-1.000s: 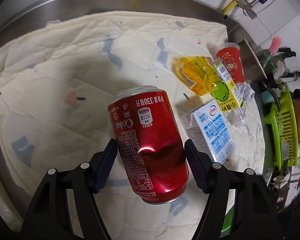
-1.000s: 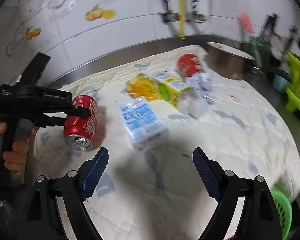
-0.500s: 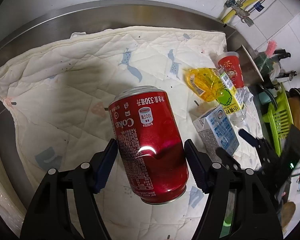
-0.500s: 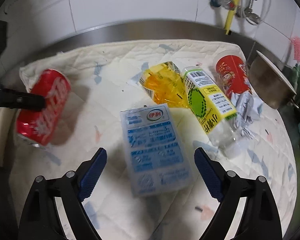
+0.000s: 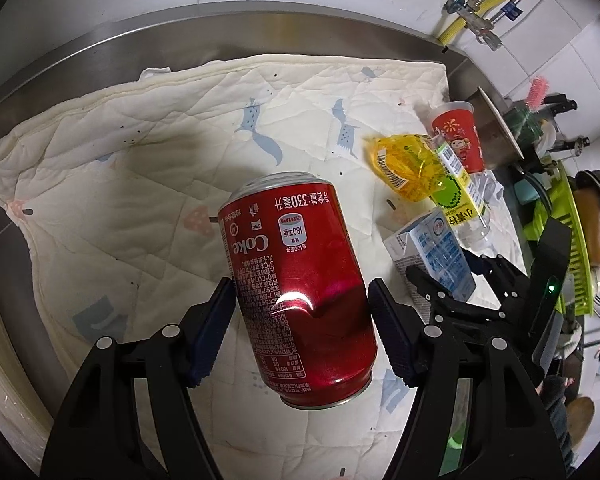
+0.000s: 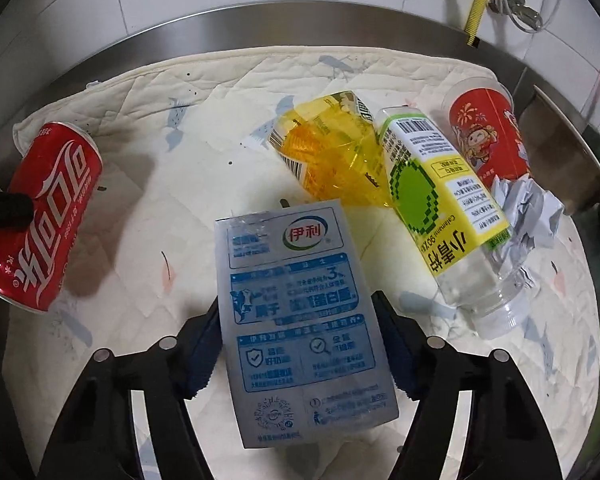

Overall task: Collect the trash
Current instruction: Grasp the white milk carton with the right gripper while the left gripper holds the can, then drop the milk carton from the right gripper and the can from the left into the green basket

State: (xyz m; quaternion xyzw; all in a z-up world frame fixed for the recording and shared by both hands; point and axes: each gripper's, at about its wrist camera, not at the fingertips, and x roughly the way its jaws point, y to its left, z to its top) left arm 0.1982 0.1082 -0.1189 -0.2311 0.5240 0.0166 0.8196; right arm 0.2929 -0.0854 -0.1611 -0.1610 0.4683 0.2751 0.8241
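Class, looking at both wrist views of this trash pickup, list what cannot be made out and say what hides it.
- Where the trash goes: no bin in either view.
- Red cup: its base, hidden by crumpled paper, right wrist view.
- Milk carton: its small print, blurred, right wrist view.
- Coke can: its far side, left wrist view.

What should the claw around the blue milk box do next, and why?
Probably lift it. The right claw has just been closing and its pads now sit against both sides of the milk box, which still lies on the cloth.
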